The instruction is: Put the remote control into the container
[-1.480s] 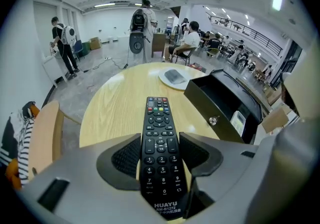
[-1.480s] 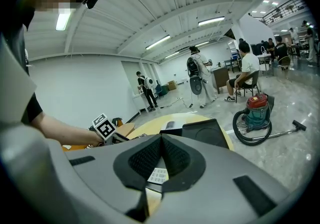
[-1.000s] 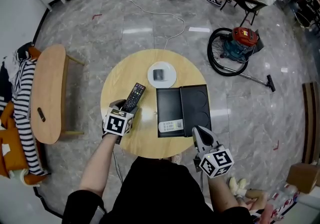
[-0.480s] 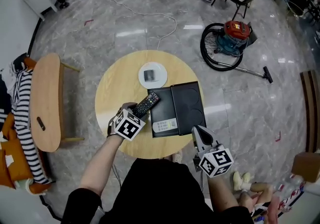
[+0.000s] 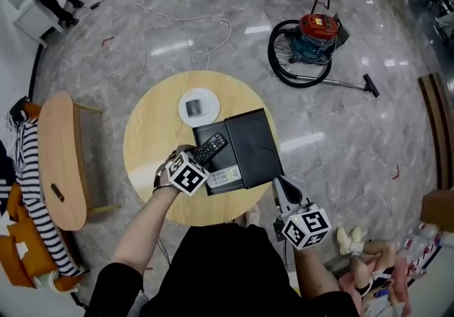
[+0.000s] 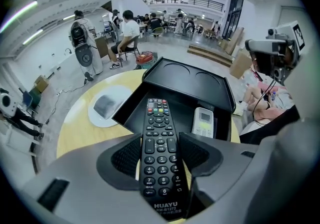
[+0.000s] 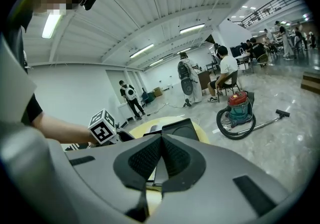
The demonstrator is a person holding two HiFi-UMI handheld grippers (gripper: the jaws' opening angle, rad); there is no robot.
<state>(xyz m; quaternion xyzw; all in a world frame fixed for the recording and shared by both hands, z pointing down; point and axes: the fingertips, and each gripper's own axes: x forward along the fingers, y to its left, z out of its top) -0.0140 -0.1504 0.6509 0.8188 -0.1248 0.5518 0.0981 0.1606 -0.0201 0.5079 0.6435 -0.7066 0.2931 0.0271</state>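
A black remote control [image 5: 211, 147] is clamped between the pads of my left gripper [image 5: 201, 157], its button end reaching over the near left part of the black container [image 5: 233, 158]. In the left gripper view the black remote control [image 6: 159, 158] lies lengthwise between the jaws and points into the container [image 6: 172, 110], where a white remote [image 6: 203, 122] lies. The container's lid [image 5: 253, 144] lies open beside it. My right gripper [image 5: 278, 182] hangs off the table's near right edge, shut and empty; its pads [image 7: 150, 157] meet.
The round wooden table [image 5: 152, 131] also bears a white plate [image 5: 198, 106] with a small grey object. A red vacuum cleaner [image 5: 316, 32] with hose lies on the floor beyond. A wooden side table [image 5: 57, 159] stands at left. People sit and stand far back.
My left gripper has carried the black remote to the right, from over the bare tabletop to over the container's edge. The right gripper has stayed in place.
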